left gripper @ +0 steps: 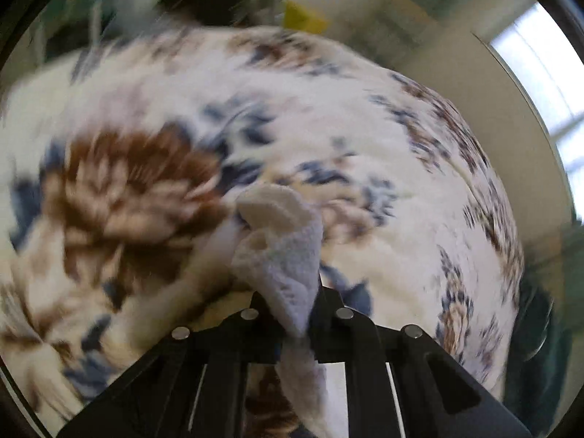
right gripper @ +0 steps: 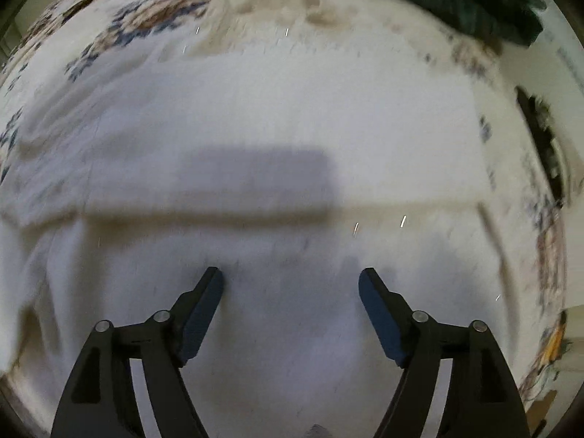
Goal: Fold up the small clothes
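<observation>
A pale grey-white cloth hangs over a white bedspread patterned with brown and blue flowers; black grippers.

The small cloth looked nubbly terry; the flowered blanket was plush; the fingers were matt black plastic.

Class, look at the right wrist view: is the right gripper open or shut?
Open. The right gripper has its fingers spread wide apart above the white cloth, with nothing pinched between them.
</observation>
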Demonstrator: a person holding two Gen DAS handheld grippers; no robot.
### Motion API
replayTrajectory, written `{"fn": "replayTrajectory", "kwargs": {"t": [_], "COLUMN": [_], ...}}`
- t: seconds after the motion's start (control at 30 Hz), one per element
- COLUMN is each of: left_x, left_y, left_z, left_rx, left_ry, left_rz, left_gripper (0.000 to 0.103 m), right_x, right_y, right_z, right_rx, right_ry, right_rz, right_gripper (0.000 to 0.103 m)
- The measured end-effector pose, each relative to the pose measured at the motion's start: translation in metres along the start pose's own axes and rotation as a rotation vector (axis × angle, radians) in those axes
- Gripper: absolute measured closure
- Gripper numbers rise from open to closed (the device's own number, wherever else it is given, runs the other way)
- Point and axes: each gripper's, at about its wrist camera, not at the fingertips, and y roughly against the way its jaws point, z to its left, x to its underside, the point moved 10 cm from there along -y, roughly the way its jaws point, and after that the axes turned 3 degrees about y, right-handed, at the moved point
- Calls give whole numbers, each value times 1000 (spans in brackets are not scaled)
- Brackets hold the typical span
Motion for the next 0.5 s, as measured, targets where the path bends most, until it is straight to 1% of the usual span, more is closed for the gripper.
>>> {"fn": "replayTrajectory", "kwargs": {"t": [0.07,0.13,0.2,0.27,0.33,0.37,0.4,0.43,0.5], "left_x": [-6,-10,-10,-3,12,25,40,63,102], "left_y": [19,37,58,73,84,88,90,91,88], "left_z": [-23,-47,-83,-128,-177,-204,-231,-265,-313], "left_rx": [11,36,73,105,165,203,246,284,325], "left_ry": [-62,-103,-163,-245,-317,-354,-389,-447,-535], "left_rz": [-33,-60,-84,-104,-94,-78,-55,-31,9], "left_gripper": [95,95,95,95,95,95,95,95,95], "right_x": [-15,-29,-40,-48,-53,-53,-54,-55,-56], "right_y": [6,12,14,16,16,16,16,16,13], "right_z": [3,8,20,24,19,13,1,-6,-35], "right_rx": [-1,-14,-62,-145,-202,-214,-197,-181,-162], "right_ry": [0,11,8,-10,-22,-20,-5,-2,-12], "right_rz": [-29,-46,-46,-33,-19,-12,-10,-15,-12], "right_gripper": [23,23,23,23,23,23,23,23,23]}}
